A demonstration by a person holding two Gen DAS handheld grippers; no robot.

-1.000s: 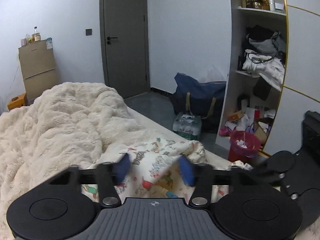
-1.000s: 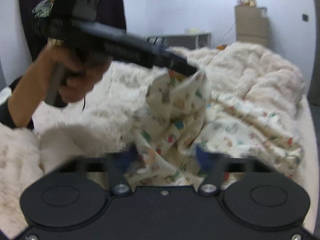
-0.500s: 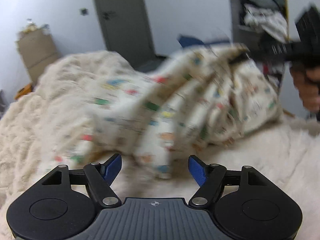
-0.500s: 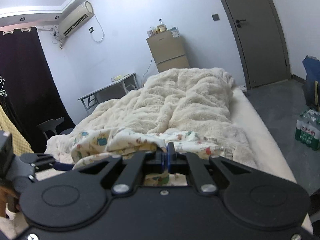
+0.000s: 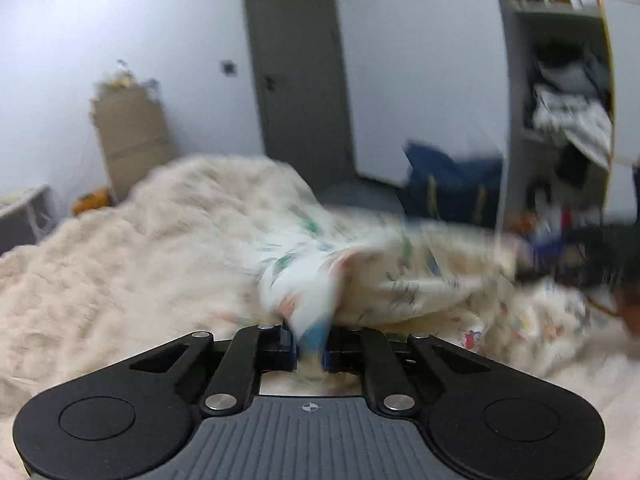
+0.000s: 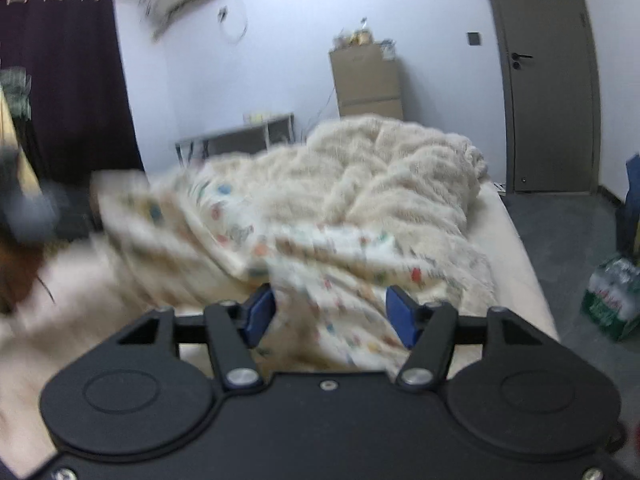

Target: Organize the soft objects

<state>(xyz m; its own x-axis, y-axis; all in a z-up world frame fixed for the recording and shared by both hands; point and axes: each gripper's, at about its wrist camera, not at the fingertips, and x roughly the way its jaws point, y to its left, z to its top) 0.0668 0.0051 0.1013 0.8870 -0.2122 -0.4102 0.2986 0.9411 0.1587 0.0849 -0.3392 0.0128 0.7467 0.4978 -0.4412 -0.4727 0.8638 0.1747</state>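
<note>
Overall, a cream fluffy plush blanket (image 6: pixel 400 176) covers the bed in a white-walled room with a grey door (image 6: pixel 548 80) and cardboard boxes (image 6: pixel 368 80). On it lies the thin, cartoon-printed cream cotton sheet (image 6: pixel 320 248), crumpled. Half a second ago open, the left gripper (image 5: pixel 311 350) now pinches a sheet fold; the right gripper (image 6: pixel 330 314), then closed, now stands open over the sheet.

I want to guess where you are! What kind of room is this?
Most likely a bedroom. There is a bed piled with a fluffy cream blanket and a printed sheet, an open wardrobe stuffed with clothes, and a closed door.
</note>
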